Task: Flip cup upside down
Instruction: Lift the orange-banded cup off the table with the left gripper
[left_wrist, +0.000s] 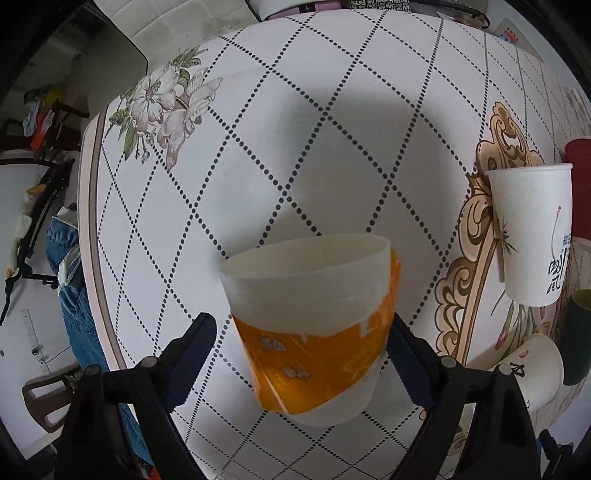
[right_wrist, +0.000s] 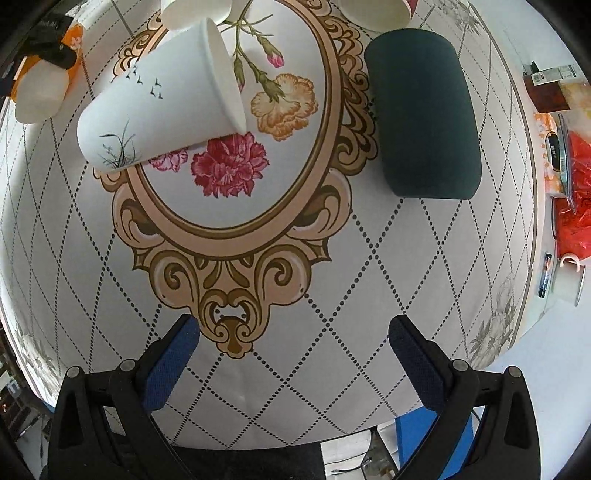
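Note:
An orange-and-white paper cup (left_wrist: 314, 328) stands between the fingers of my left gripper (left_wrist: 301, 350), wide end toward the table, narrow base toward the camera. The right finger (left_wrist: 410, 365) touches its side; the left finger (left_wrist: 192, 354) stands a little off it, so the gripper looks open around the cup. The same cup (right_wrist: 44, 92) shows at the far left of the right wrist view with the left gripper above it. My right gripper (right_wrist: 295, 354) is open and empty above the table's near edge.
The round table (left_wrist: 332, 166) has a diamond-dot cloth with an ornate oval frame (right_wrist: 229, 206). A white paper cup (right_wrist: 162, 99) lies on its side, a dark green cup (right_wrist: 424, 114) stands mouth down, and another white cup (left_wrist: 532, 232) and a red cup (left_wrist: 578, 155) are nearby. Clutter (right_wrist: 569, 177) lies off the table's right.

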